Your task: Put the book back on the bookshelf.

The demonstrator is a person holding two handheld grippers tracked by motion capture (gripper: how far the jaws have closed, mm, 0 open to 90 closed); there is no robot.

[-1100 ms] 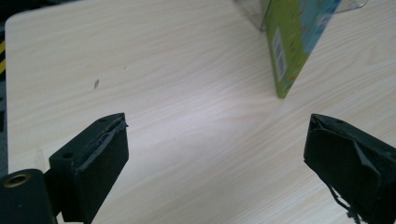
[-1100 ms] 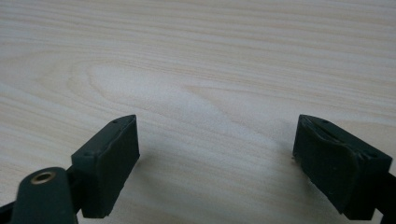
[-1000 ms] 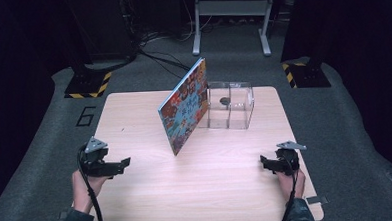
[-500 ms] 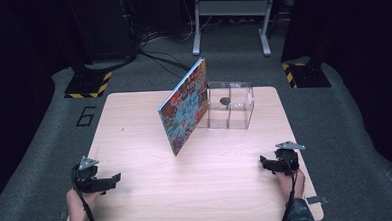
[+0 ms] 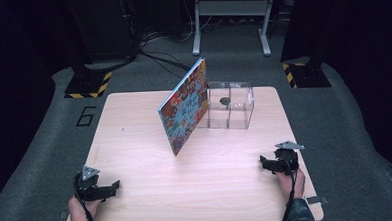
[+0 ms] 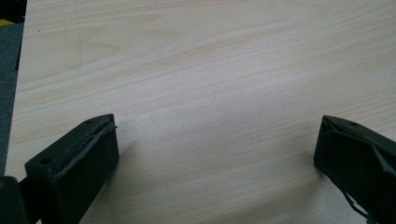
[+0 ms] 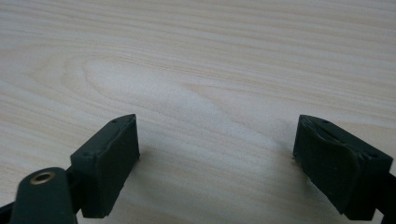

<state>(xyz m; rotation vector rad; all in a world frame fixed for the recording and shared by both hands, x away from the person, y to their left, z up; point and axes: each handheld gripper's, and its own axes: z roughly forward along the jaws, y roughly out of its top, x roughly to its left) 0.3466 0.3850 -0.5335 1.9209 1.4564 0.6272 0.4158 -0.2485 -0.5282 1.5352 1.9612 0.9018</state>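
Pale wooden table (image 5: 135, 143) with light grain and rounded corners, set on grey carpet (image 5: 366, 148) in a dark room. White numeral 6 (image 5: 86, 116) marked on the carpet just off the far-left corner. Two black bases edged with yellow-and-black hazard tape, one far left (image 5: 88, 85), one far right (image 5: 305, 74). Black cables (image 5: 156, 52) trailing over the floor beyond the table; grey metal frame legs (image 5: 230, 19) farther back.

Colourful picture book (image 5: 185, 107) standing on edge near the far middle of the table, tilted, its upper edge leaning toward and seemingly touching the clear plastic box (image 5: 229, 105) just right of it. Small dark item (image 5: 224, 100) inside the box; identity too small to tell.

Left gripper (image 5: 112, 186) at the near-left corner, low over the wood, held in a hand (image 5: 81, 210) at the table edge; well apart from book and box. Jaws spread wide, just now opening further, nothing between them; bare grain (image 6: 210, 116) between the black pads (image 6: 88, 149) in the left gripper view.

Right gripper (image 5: 262, 162) at the near-right side, held in a hand (image 5: 289, 181), also far from book and box. Jaws apart, nothing clasped; bare wood between the fingers (image 7: 112, 149) in the right gripper view.
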